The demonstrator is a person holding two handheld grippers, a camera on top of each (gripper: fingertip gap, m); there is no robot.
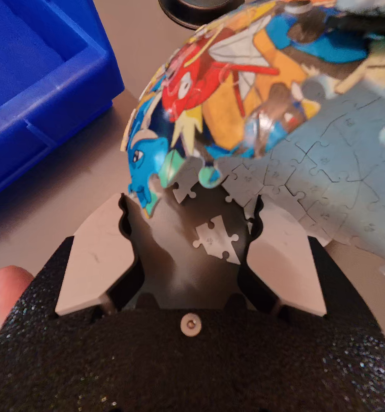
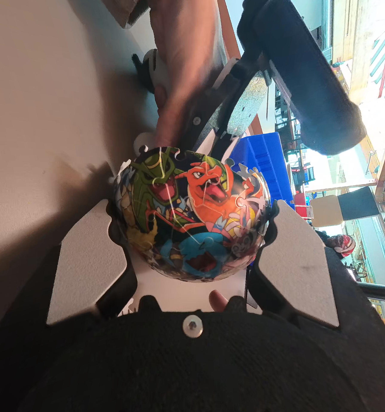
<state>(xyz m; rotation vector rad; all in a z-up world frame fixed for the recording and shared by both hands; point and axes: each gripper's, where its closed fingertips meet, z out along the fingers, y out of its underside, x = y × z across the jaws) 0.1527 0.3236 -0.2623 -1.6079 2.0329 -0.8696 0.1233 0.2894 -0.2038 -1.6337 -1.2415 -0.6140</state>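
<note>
- Black grainy body of the left gripper [image 1: 190,200] fills the bottom of its own view. Its jaws are spread wide and have hold of nothing.
- Between those spread fingers a loose piece [image 1: 216,242] lies grey side up on the table [image 1: 53,234], clear of both pads.
- Just past the fingertips hangs the puzzle ball [image 1: 220,89], up off the table and tilted. It's only a partial shell, so we see the glossy cartoon creatures on the outside and the plain grey backs on the inside, with a jagged edge of tabs.
- One left fingertip [image 1: 258,205] overlaps that jagged grey edge. We can't tell if it's touching or just in front, since the view is blurry there.
- In the right wrist view the right gripper [image 2: 192,207] has the puzzle ball [image 2: 191,211] clamped, one finger on each side at its widest part, jaws only as far apart as the ball allows. The printed side faces the camera and the open edge points away.
- Beyond the ball there we see the left gripper [image 2: 231,116] and the hand [image 2: 182,78] holding it.
- A blue bin [image 1: 53,89] sits on the table beside the ball, and a black round thing [image 1: 187,13] sits at the far edge of the view, cut off.
- A thumb [image 1: 6,289] peeks in beside the left gripper's body.
</note>
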